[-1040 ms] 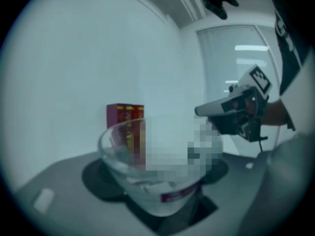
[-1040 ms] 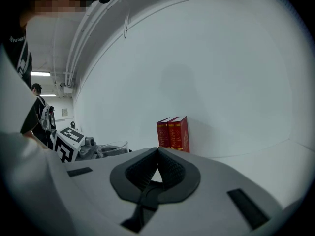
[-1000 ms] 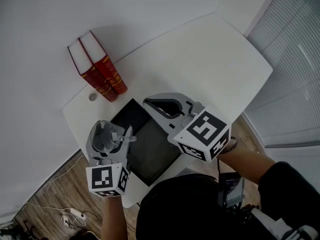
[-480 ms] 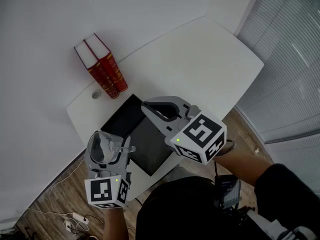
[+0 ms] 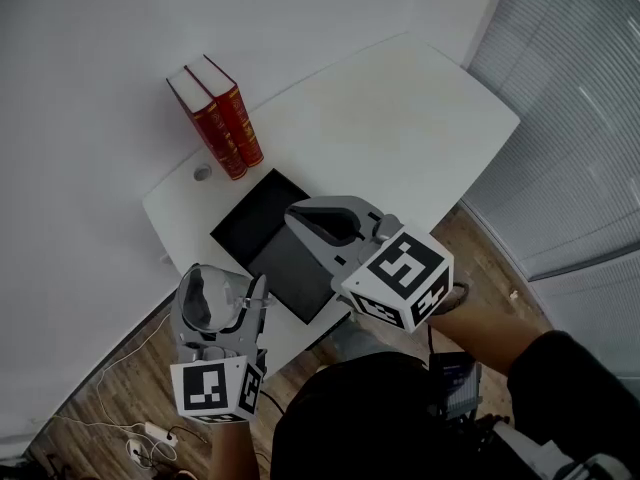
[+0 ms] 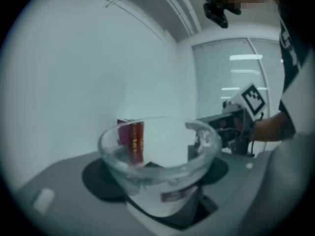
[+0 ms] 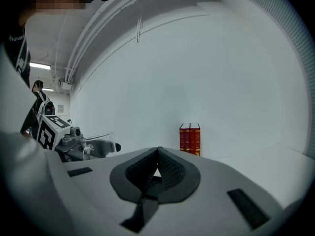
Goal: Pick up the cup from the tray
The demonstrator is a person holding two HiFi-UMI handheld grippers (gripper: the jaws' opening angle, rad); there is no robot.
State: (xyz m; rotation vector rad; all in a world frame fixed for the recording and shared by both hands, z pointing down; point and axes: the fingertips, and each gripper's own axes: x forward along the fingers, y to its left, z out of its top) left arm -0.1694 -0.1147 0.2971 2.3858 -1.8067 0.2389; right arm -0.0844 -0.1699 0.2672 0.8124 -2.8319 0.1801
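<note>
A clear glass cup [image 5: 204,299] sits between the jaws of my left gripper [image 5: 214,304], which is shut on it just off the table's near edge, over the wooden floor. In the left gripper view the cup [image 6: 158,154] fills the middle, lifted off any surface. The black tray [image 5: 262,236] lies on the white table [image 5: 400,118], with nothing on the part that shows. My right gripper [image 5: 303,215] hovers over the tray's near right corner, its ribbed pads [image 7: 167,168] closed together on nothing.
Two red books [image 5: 222,116] stand upright at the table's far left, also seen as red books [image 7: 190,138] in the right gripper view. A small round disc [image 5: 203,173] lies beside them. Window blinds [image 5: 580,128] run along the right. Cables [image 5: 140,430] lie on the floor.
Both grippers have drawn back from the table toward the person and risen slightly. The left one carried the cup off the tray area to beyond the table's near edge.
</note>
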